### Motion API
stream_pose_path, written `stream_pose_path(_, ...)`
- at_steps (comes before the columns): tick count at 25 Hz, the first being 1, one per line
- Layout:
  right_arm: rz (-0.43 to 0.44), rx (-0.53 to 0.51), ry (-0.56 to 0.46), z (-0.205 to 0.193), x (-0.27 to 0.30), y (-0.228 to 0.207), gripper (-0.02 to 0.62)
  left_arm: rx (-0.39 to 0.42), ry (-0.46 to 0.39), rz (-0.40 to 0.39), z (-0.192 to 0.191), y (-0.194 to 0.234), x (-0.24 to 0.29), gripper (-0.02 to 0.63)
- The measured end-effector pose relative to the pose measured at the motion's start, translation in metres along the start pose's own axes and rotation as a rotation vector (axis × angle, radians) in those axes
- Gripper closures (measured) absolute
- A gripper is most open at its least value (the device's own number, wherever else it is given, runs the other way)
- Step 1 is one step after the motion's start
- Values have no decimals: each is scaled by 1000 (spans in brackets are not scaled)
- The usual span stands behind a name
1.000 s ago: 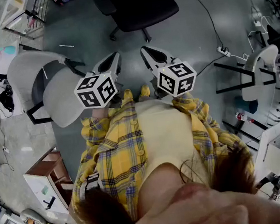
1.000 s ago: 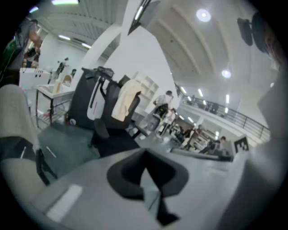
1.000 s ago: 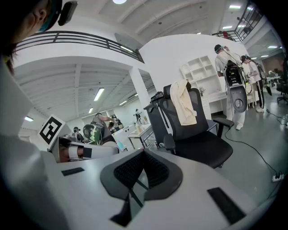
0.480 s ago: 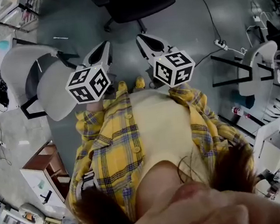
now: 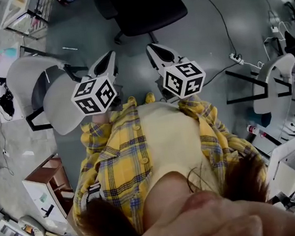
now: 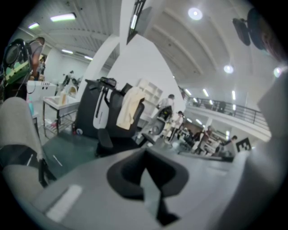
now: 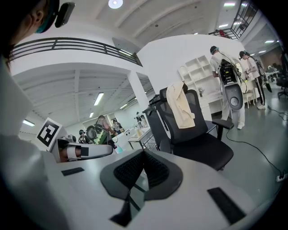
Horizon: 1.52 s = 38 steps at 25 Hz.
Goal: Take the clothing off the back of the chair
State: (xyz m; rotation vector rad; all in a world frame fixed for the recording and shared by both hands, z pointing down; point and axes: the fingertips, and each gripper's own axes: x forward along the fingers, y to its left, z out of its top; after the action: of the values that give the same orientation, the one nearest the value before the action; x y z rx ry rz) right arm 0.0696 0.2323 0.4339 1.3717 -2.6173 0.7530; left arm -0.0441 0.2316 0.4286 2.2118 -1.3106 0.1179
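A black office chair (image 5: 148, 6) stands on the grey floor ahead of me; only its seat and base show in the head view. A cream garment (image 7: 180, 107) hangs over its backrest (image 7: 198, 117) in the right gripper view. The left gripper view shows the same garment (image 6: 128, 107) draped on the chair (image 6: 110, 117), farther off. My left gripper (image 5: 110, 58) and right gripper (image 5: 153, 49) are held side by side at waist height, pointing toward the chair and well short of it. Both are shut and hold nothing; the left gripper (image 6: 144, 157) and the right gripper (image 7: 144, 155) have their pads meeting.
A grey chair (image 5: 55, 99) stands close on the left, beside my left gripper. A white chair (image 5: 273, 79) and a black frame are at the right. A power strip (image 5: 234, 55) with its cable lies on the floor. People (image 7: 225, 81) stand behind the black chair.
Both grippers have edged a little forward toward the black chair, the left one also slightly leftward. Both stay shut.
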Motion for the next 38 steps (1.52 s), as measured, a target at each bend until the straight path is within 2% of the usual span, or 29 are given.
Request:
stream_pose_path(8,-6,15,-17,2,-6,-32,583,23,5,38,-6,-7,19,603)
stream_pose_path(14,-5,36,-10,2,-3,-37,583,23,10,59,-1,-1,23,603)
stream_pose_path(19,-24,38,-11,7,14,-43,583,81,-13,44,15,3,38,603)
stream_pose_path(25,-43,10,-10,26,52,-48,583,126,-27,28,42,29,65,603)
stream_pose_path(38,-77,-19,7,70,163,-50,583,115,-8,2,100,118,111,603)
